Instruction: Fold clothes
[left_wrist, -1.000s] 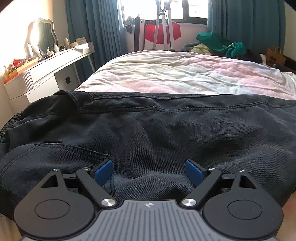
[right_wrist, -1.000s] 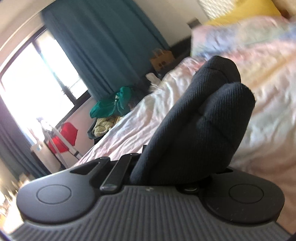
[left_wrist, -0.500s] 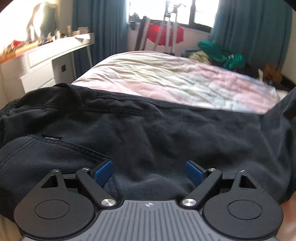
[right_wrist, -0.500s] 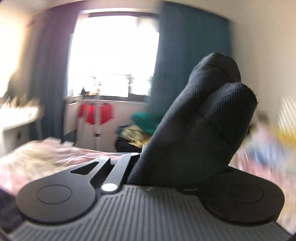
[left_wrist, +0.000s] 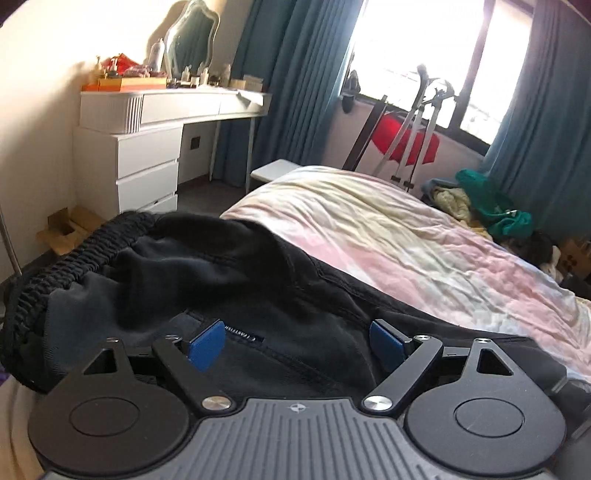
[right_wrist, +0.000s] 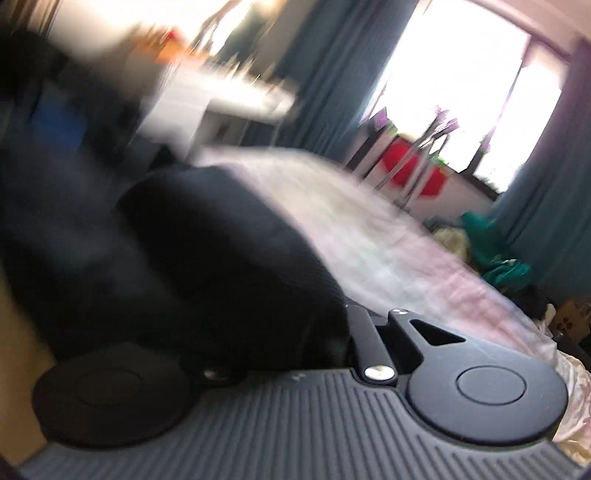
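Note:
A black garment (left_wrist: 229, 280) with a ribbed elastic waistband (left_wrist: 74, 251) lies bunched at the near edge of the bed. My left gripper (left_wrist: 295, 343) stands open low over it. Its blue pads (left_wrist: 205, 343) sit wide apart, with the cloth and a small label between them. The right wrist view is motion-blurred. There my right gripper (right_wrist: 306, 317) is shut on a thick fold of the same black garment (right_wrist: 221, 251). The fold bulges up and to the left and hides the fingertips.
The bed's pink and cream sheet (left_wrist: 388, 240) stretches away beyond the garment. A white dresser (left_wrist: 147, 147) with a mirror stands at the left wall, with a cardboard box (left_wrist: 66, 229) on the floor beside it. A pile of green and yellow clothes (left_wrist: 491, 206) lies by the window curtains.
My right gripper has swung left across the room with the black fold still in it. The left view has turned left, and the garment now lies bunched with its waistband showing.

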